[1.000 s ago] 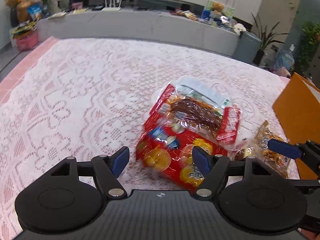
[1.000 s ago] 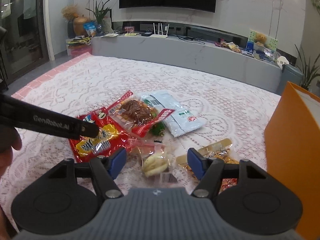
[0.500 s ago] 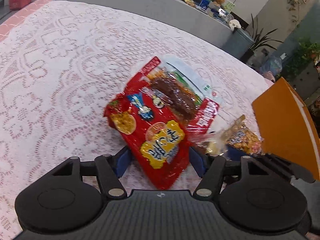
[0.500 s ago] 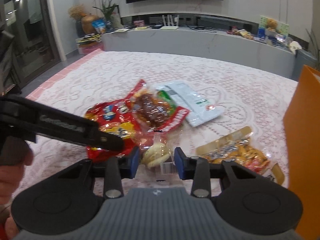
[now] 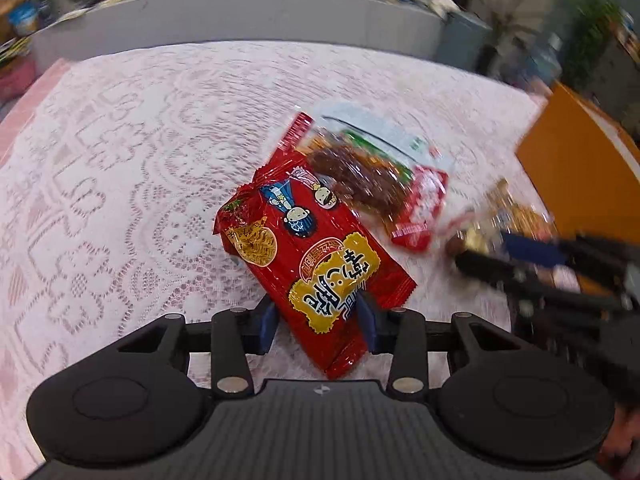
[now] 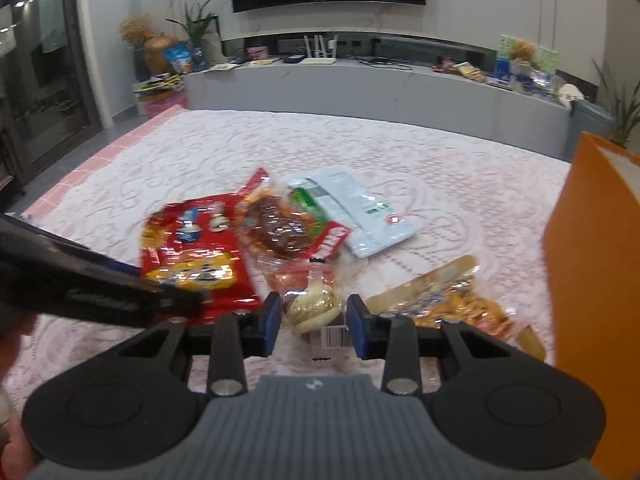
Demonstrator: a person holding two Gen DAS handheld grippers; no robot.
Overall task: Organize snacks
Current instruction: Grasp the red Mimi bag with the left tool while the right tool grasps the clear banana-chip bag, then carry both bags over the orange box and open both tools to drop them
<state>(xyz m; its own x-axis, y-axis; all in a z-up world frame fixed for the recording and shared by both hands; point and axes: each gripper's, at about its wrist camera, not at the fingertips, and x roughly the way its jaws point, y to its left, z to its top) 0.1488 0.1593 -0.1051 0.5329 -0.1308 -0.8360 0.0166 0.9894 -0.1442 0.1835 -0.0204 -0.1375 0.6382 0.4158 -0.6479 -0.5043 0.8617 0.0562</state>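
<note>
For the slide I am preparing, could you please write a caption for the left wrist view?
Left tool closed on a red noodle snack packet above the lace tablecloth, other snacks behind.

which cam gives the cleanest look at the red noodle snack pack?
Left wrist. The red noodle snack pack fills the centre, sharp, print and cartoon figures visible, its near end between the left gripper jaws. Right wrist shows it blurred and off to the left, its lower edge partly hidden behind the left gripper.
</note>
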